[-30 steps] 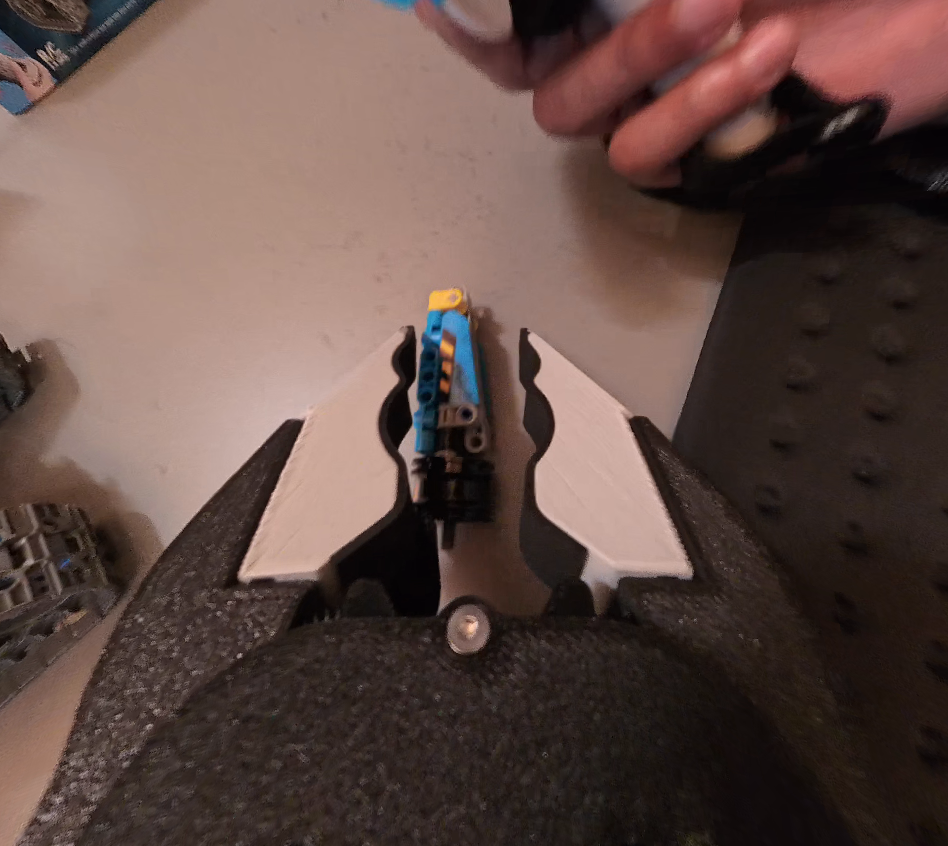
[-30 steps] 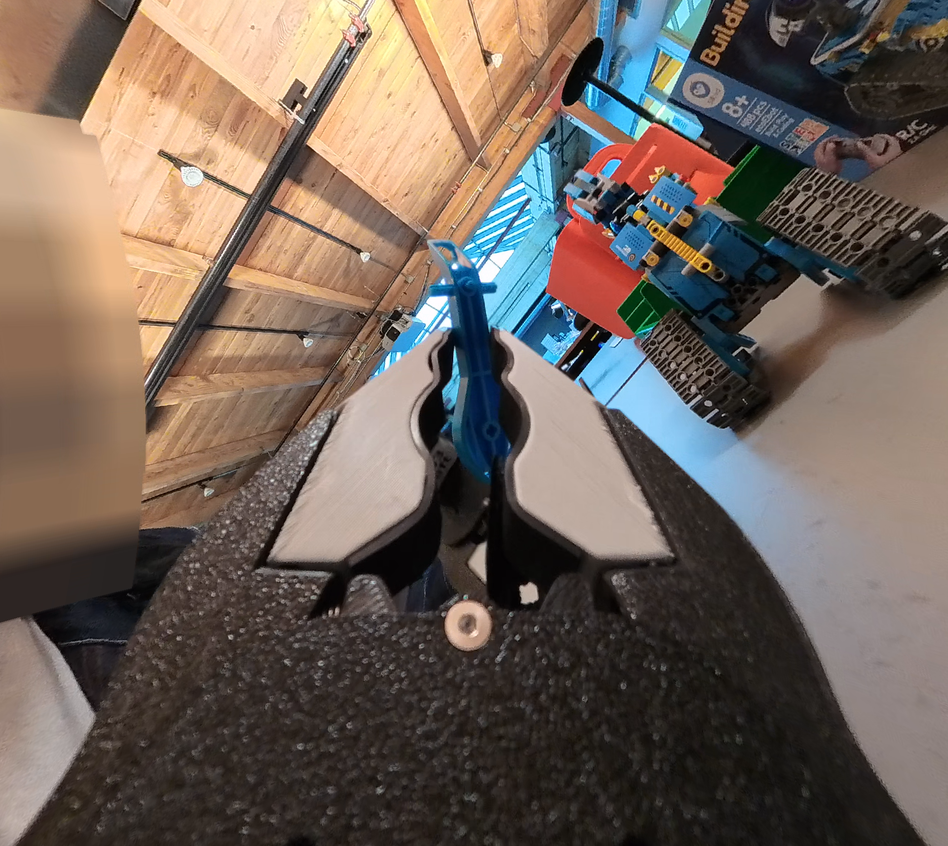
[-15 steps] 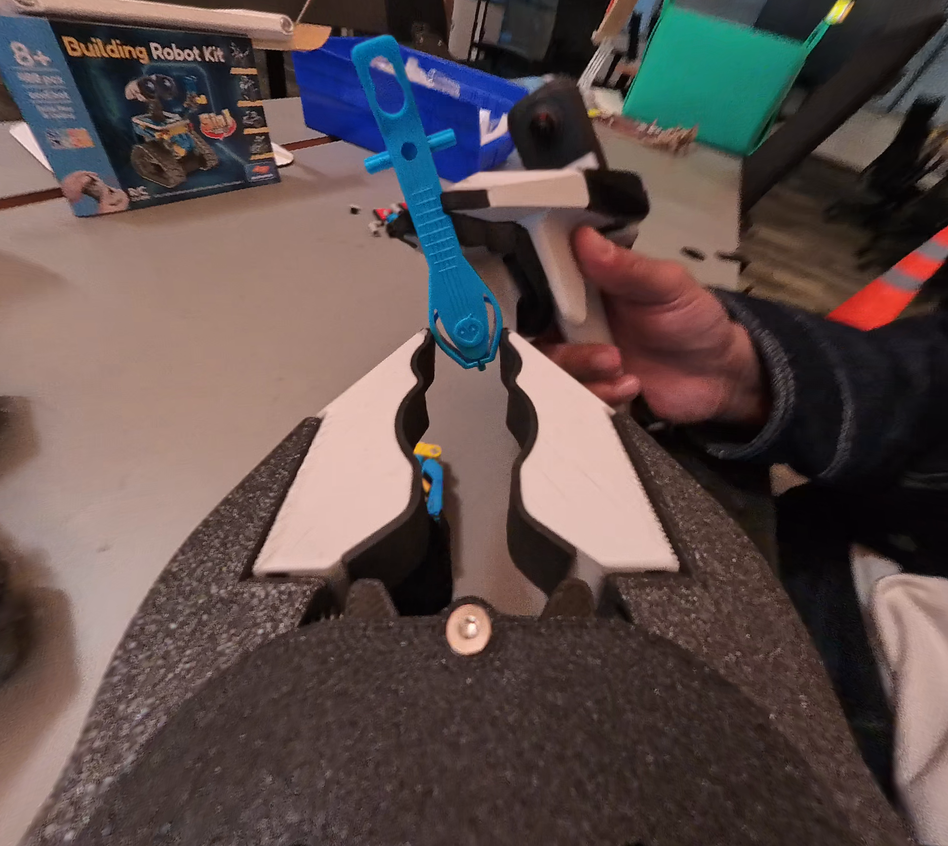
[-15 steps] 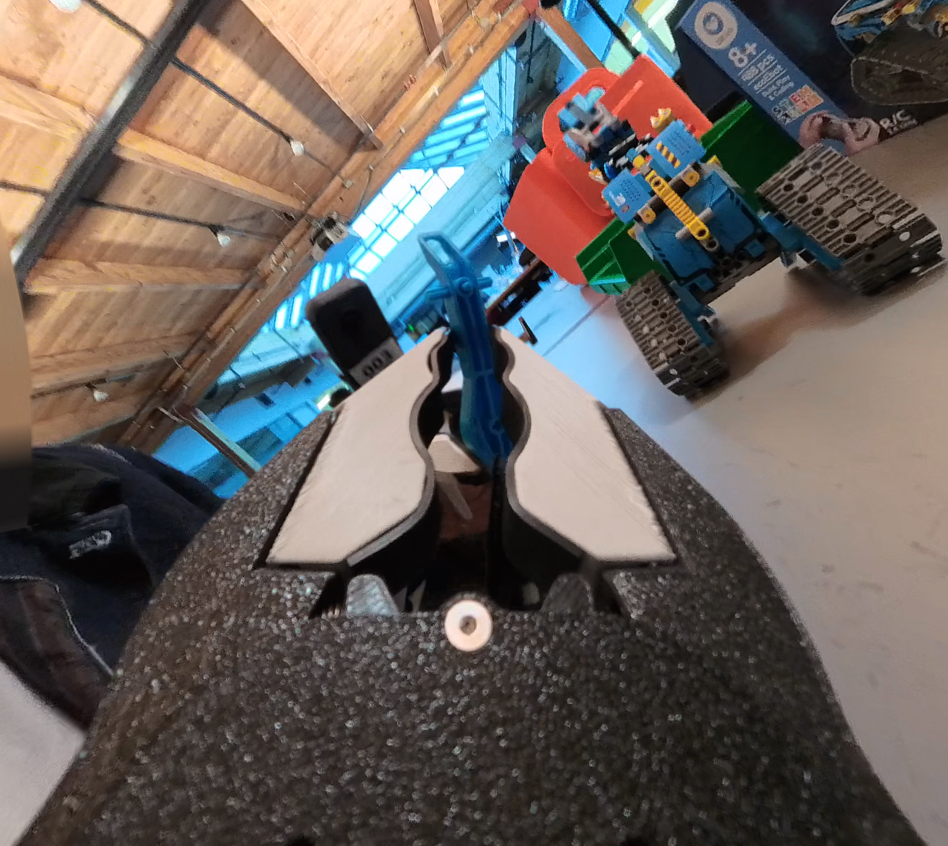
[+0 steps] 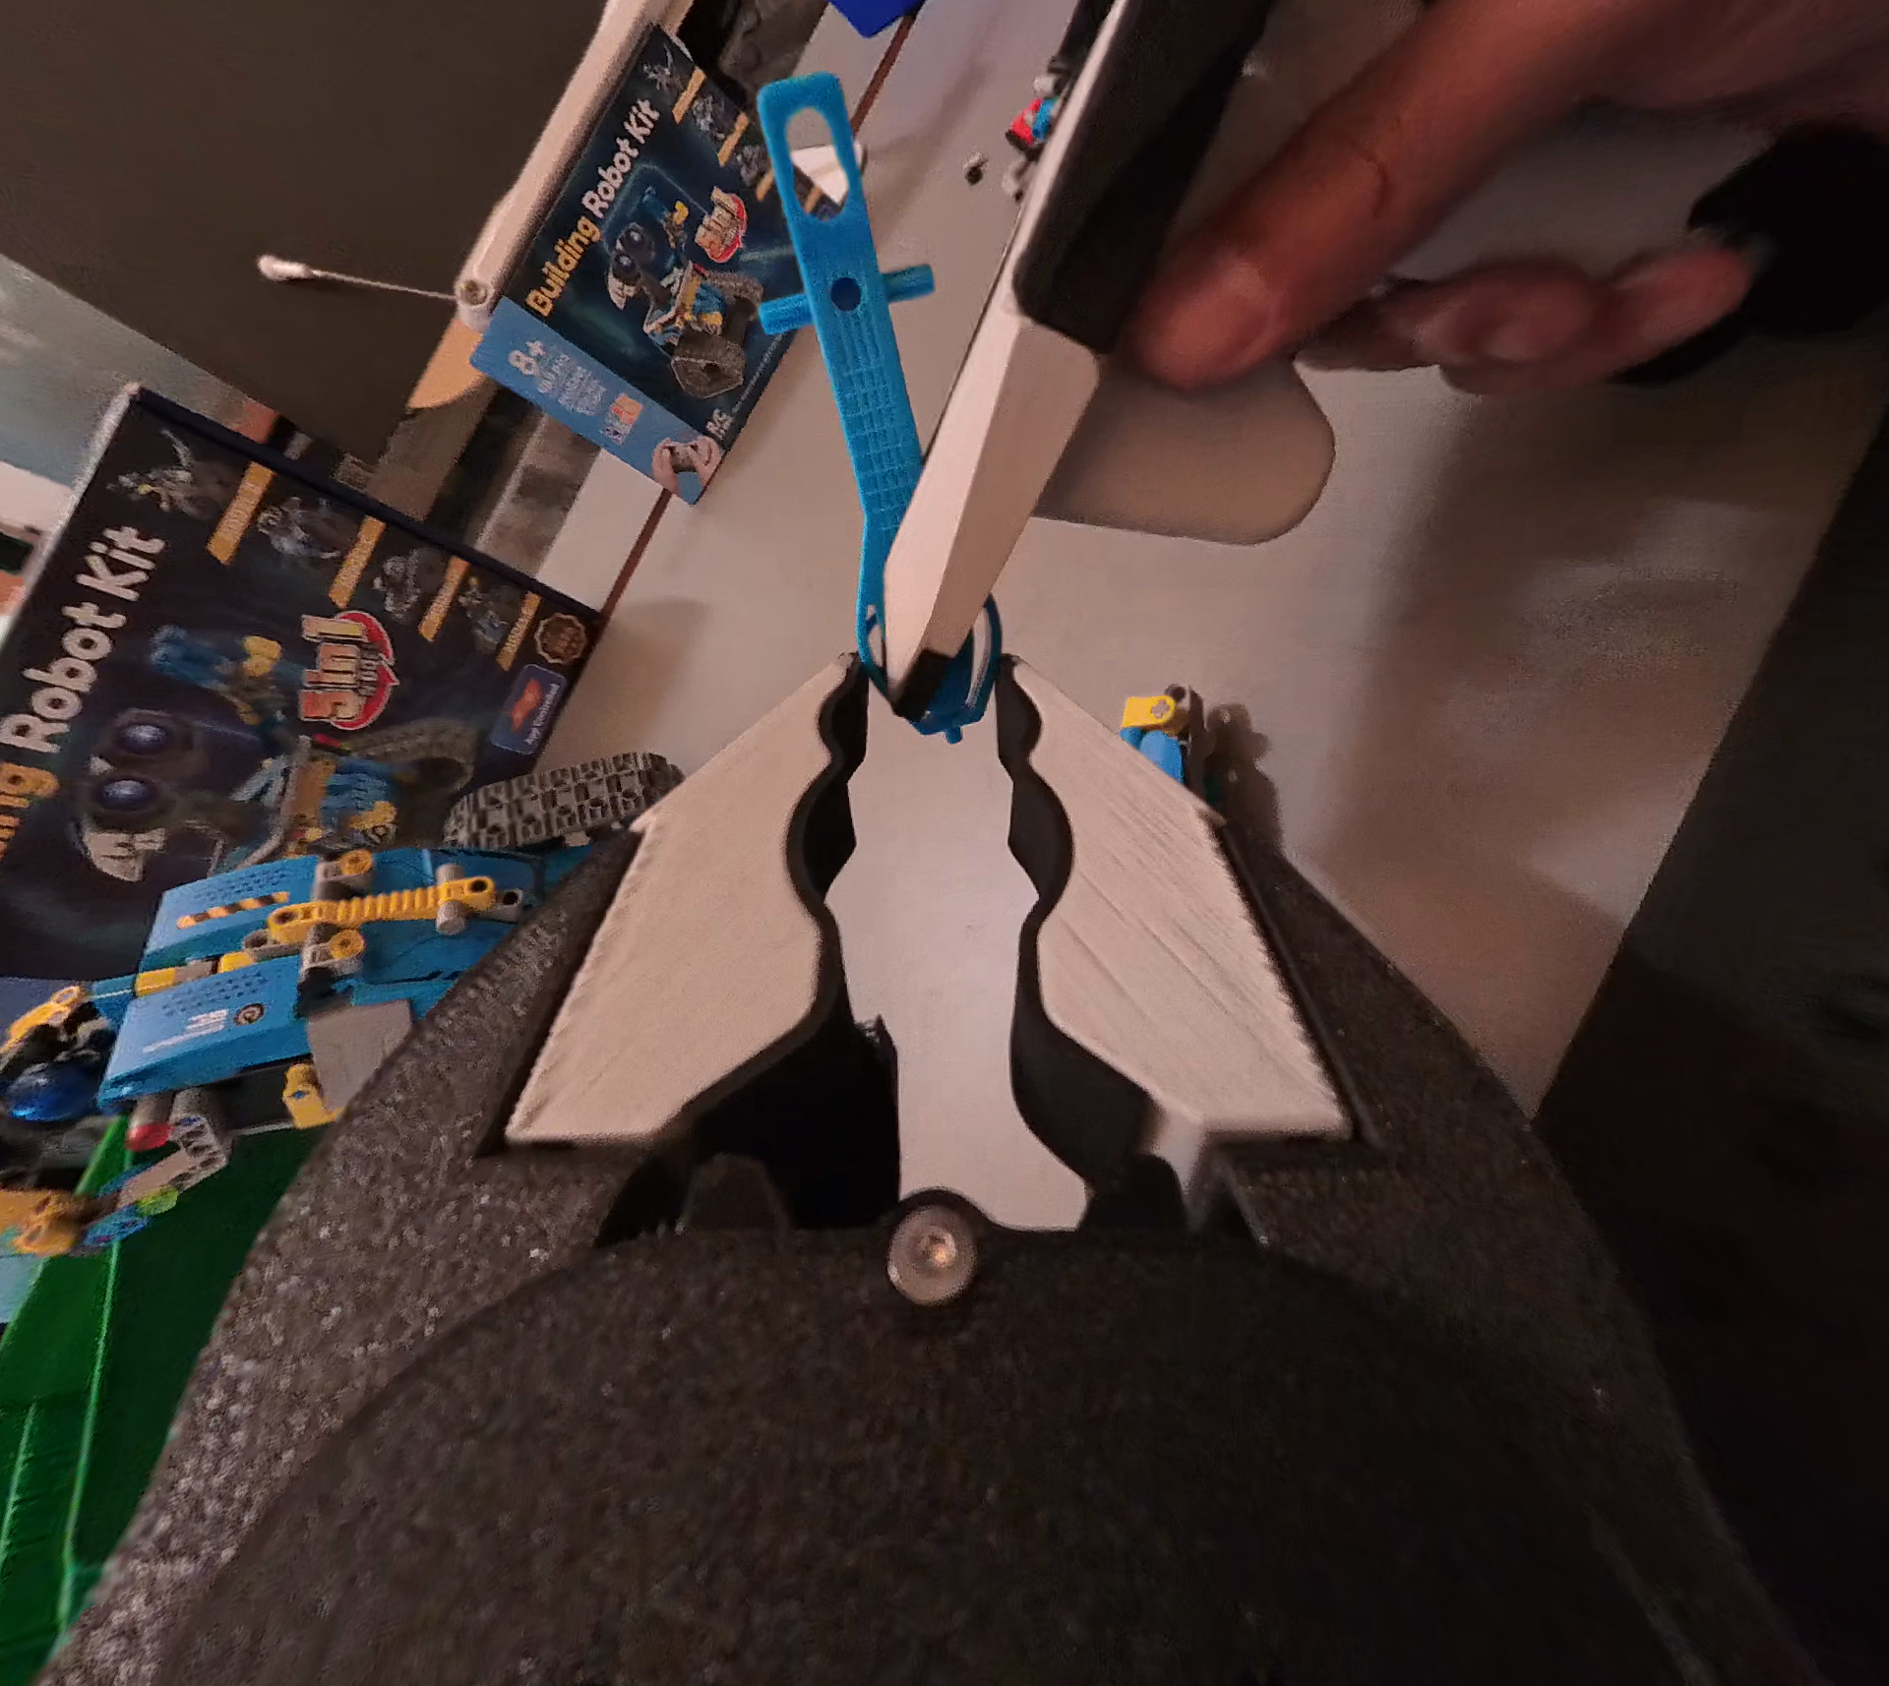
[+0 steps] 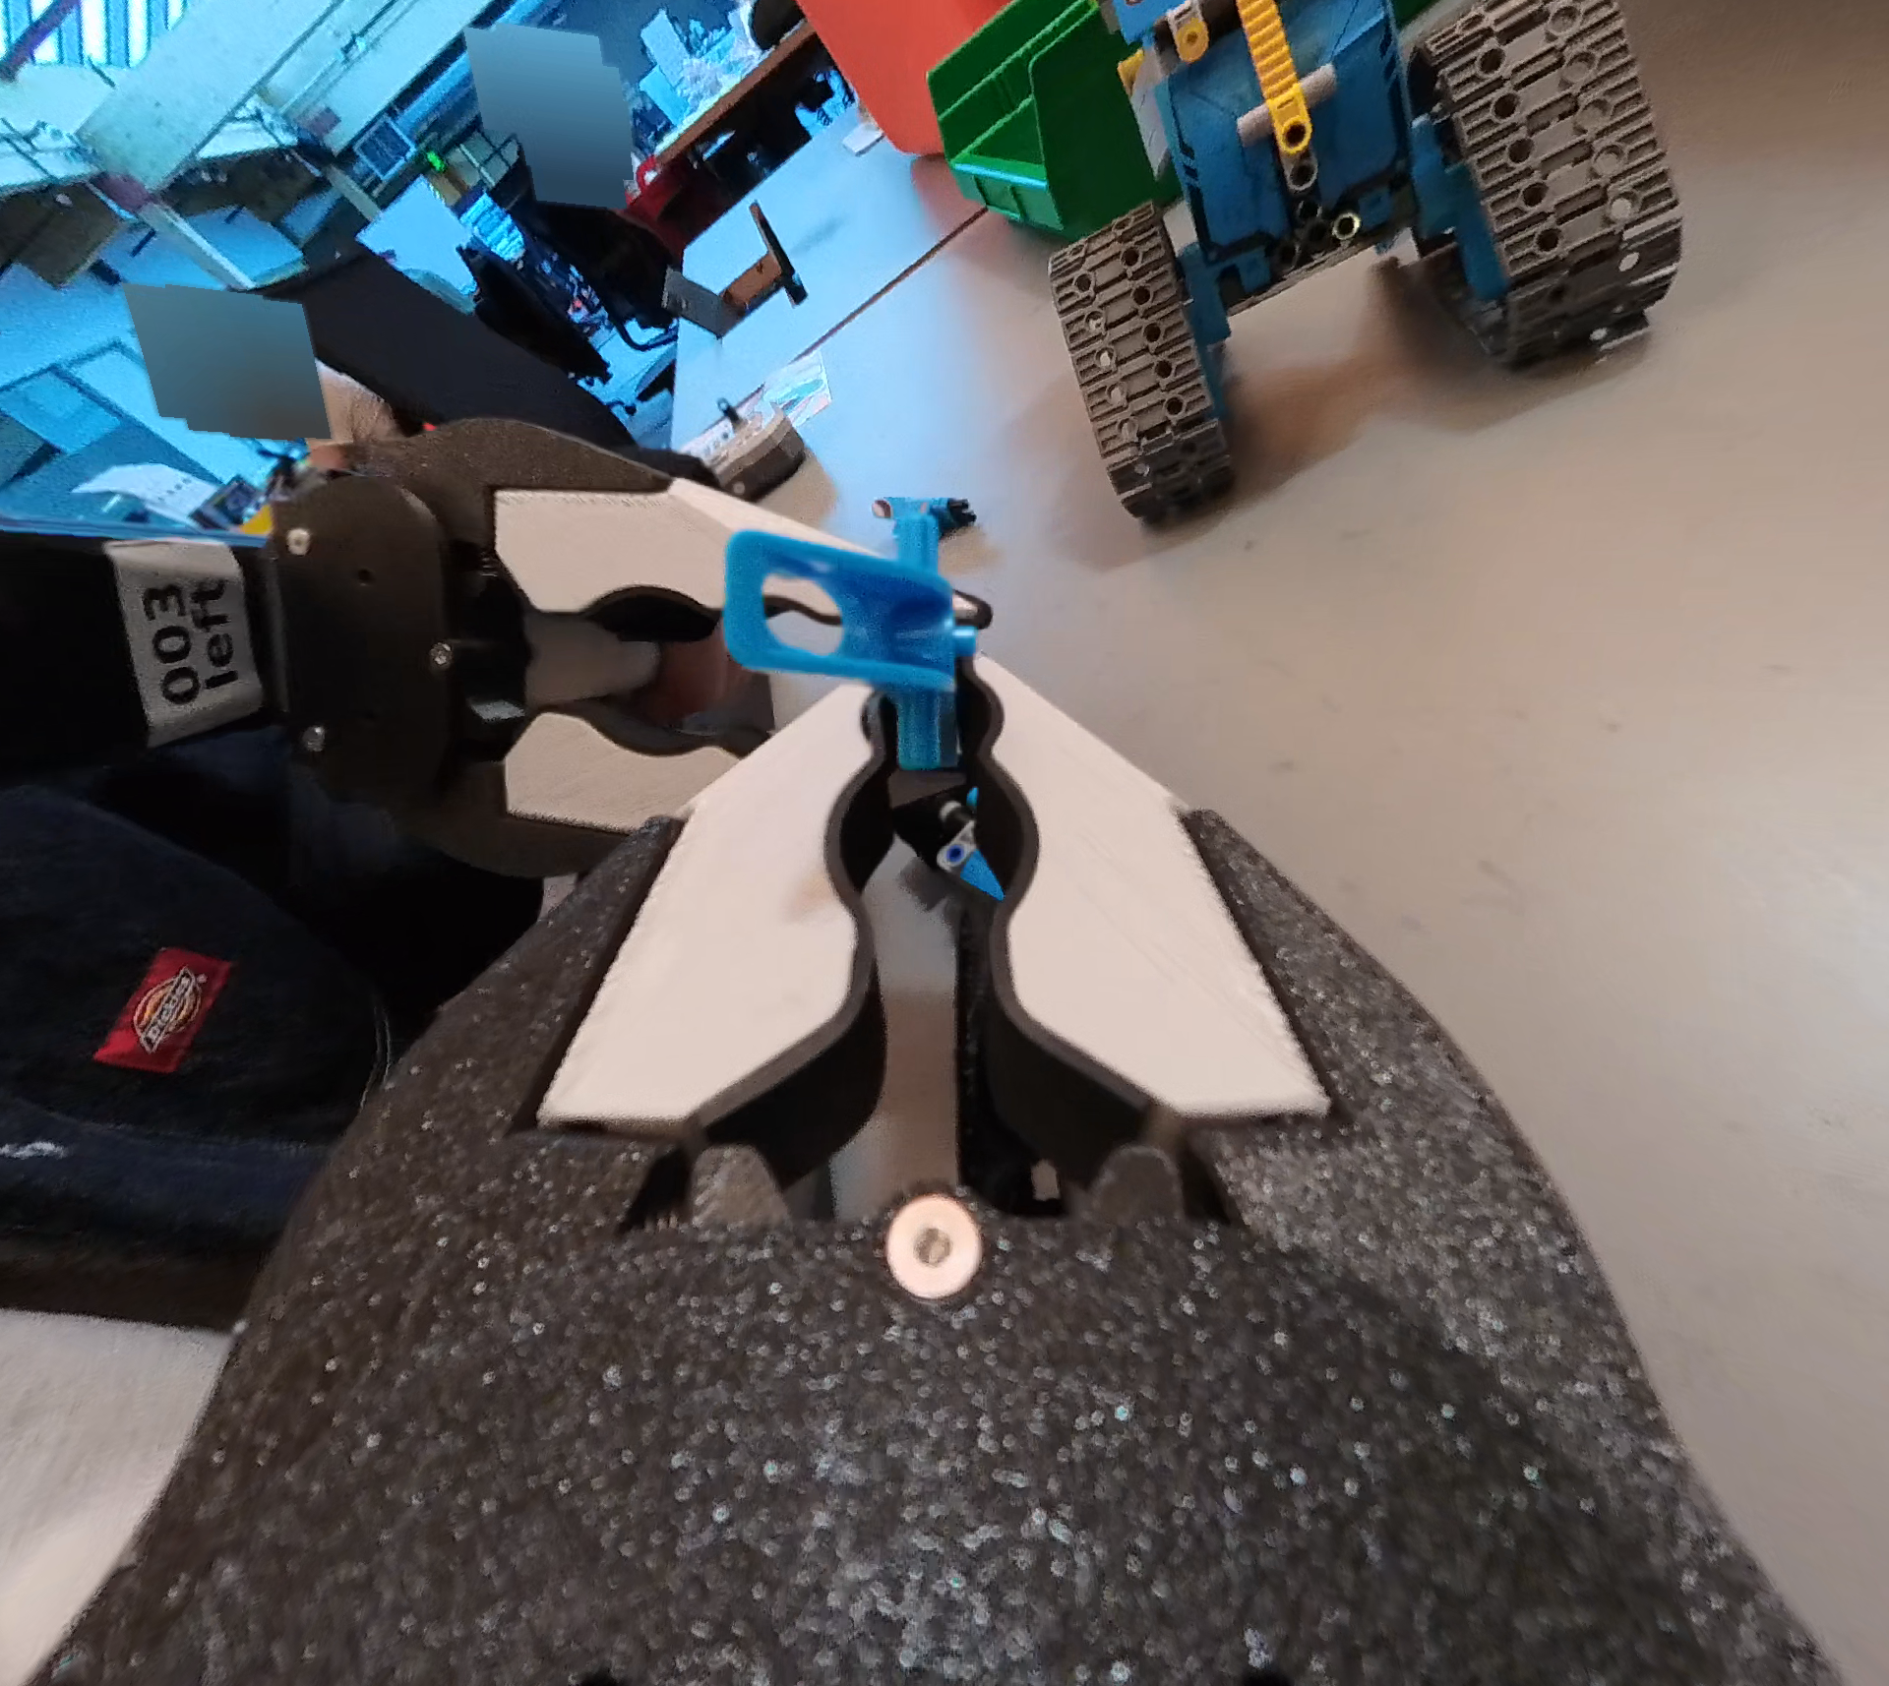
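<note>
left of the tracked toy robot [image 6: 1360, 135], the left gripper [image 6: 716, 666] gapes empty. the right gripper [image 6: 930, 717] is clamped on the blue plastic tool [image 6: 848, 615], whose long axis points leftward toward the left gripper.

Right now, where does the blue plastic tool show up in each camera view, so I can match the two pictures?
Left wrist view: the blue plastic tool stands centre, above the open fingers, pinched by the right hand-held gripper.
Right wrist view: the tool lies just above centre, clamped at the fingertips.
Shared landmark: the blue tracked robot model on the table.
</note>
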`<state>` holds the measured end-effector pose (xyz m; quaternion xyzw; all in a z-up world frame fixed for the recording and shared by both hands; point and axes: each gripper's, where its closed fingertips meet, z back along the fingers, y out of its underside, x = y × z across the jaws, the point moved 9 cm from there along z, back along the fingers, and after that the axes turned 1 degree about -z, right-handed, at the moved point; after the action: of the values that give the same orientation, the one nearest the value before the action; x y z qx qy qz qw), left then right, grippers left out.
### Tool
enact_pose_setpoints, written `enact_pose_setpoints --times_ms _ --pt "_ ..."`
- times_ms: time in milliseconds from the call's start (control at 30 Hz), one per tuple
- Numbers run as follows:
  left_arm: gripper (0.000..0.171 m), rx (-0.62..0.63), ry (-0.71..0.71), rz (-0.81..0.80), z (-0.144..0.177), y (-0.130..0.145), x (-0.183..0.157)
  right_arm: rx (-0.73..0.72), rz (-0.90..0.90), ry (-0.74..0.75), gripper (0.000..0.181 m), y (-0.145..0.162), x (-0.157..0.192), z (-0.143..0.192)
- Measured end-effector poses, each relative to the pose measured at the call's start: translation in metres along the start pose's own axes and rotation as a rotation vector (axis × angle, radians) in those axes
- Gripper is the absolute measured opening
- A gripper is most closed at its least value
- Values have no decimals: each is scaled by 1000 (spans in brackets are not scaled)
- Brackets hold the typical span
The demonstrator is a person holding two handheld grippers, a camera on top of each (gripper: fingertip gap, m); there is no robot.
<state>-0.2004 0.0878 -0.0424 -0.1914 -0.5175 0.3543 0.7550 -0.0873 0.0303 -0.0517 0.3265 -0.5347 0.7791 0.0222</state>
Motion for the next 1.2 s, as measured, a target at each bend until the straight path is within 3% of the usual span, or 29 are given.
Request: enact_pose_setpoints --times_ms 67,100,167,200,267,400,433,533,600,700,1067,1200 --pt "23 -12 69 87 -4 4 -2 30 7 66 7 -4 -12 10" --pt "31 27 182 171 -9 10 -5 24 2 101 7 -7 -21 19" --pt "66 175 428 317 -22 27 -14 40 -74 103 6 -6 -39 33" --pt "72 229 466 334 -28 33 -16 62 -110 105 7 -1 -48 38" --pt "65 232 479 315 -32 33 -16 50 -199 49 7 6 -54 41" --pt "24 269 510 268 -40 29 -20 58 -246 -26 6 14 -50 35" --pt "24 265 508 280 -41 28 -19 48 -254 -42 6 15 -49 34" --pt "21 86 426 394 -37 23 -7 -29 -247 -95 6 9 -42 37" --pt "21 -101 466 536 -29 19 1 -108 -208 -163 6 1 -33 41" --pt "21 -241 513 647 -21 13 12 -138 -150 -204 7 -4 -23 41" --pt "21 -295 509 597 -17 7 8 -64 -155 -220 6 -2 -22 39" --pt "21 -251 388 453 -17 7 5 -130 -199 -223 6 -10 -30 50"
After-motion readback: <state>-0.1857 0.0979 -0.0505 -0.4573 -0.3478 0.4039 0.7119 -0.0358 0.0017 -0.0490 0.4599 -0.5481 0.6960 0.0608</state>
